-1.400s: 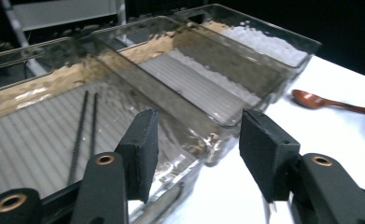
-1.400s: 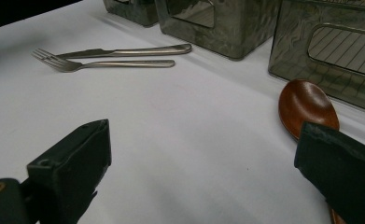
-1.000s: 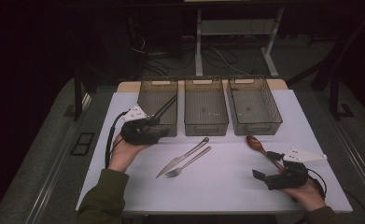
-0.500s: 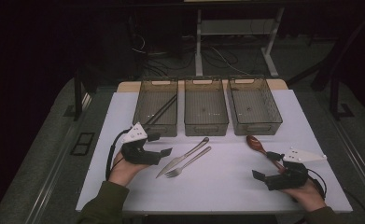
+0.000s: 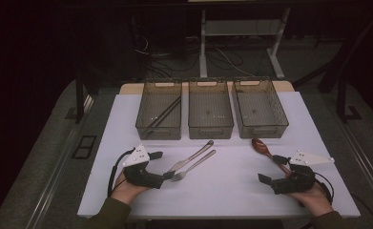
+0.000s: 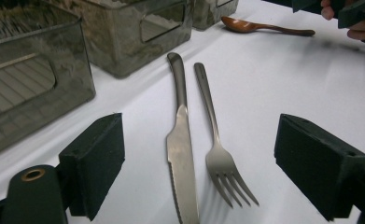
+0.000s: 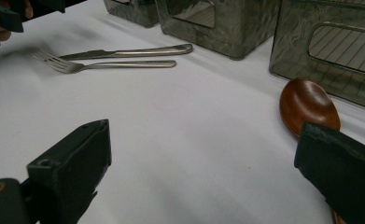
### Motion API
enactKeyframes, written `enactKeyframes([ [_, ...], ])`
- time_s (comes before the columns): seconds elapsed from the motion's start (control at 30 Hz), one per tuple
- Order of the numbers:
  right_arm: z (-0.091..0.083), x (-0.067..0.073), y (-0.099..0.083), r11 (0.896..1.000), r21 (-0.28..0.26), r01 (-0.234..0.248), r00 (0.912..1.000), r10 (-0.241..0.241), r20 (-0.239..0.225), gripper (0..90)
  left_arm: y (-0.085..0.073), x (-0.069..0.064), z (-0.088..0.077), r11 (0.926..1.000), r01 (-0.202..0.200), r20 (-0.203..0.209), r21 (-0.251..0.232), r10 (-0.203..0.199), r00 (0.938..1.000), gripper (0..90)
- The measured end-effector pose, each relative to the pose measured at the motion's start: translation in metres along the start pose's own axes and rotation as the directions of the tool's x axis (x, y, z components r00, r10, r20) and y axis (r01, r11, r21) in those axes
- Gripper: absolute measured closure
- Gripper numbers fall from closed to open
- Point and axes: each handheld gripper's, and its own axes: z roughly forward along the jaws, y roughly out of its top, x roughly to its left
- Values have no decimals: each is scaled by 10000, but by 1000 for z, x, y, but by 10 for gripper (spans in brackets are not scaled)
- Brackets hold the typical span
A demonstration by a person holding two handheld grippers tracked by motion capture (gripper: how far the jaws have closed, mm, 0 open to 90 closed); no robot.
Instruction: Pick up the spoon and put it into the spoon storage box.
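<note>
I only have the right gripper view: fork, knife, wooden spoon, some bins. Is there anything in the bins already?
Observer: Yes. In the high view, the left bin holds thin dark rods lying slantwise.
Operator: What is the left hand-held gripper doing?
Observer: The left hand-held gripper has just been opening its jaws. The knife blade and fork tines lie between them, and the pads press on neither.
Operator: How many bins in all?
Observer: Three in a row. The middle bin and right bin look empty.

Dark room, cables [image 5: 222,57] on grey floor [image 5: 46,157]
</note>
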Motion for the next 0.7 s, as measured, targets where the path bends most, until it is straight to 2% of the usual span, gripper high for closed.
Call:
enactKeyframes([
  [0.1,-1,0,1,10000,81,-5,10000,5,38,58,-4,-1,-1,9997,221,-57,-54,-221,9997,123],
  [0.37,-6,-2,5,9992,287,-262,9995,267,-153,62,-4,-2,1,9997,219,-203,122,-217,9996,6],
  [0.57,-5,1,12,9980,524,-365,9989,379,-263,77,-1,-4,3,9992,314,-180,239,-310,9994,0],
  [0.67,-5,1,16,9975,607,-352,9992,362,-163,78,0,-5,3,9990,301,-138,322,-296,9995,0],
  [0.7,-5,0,18,9975,615,-346,9993,356,-149,120,1,-6,3,9991,295,-121,303,-292,9995,0],
])
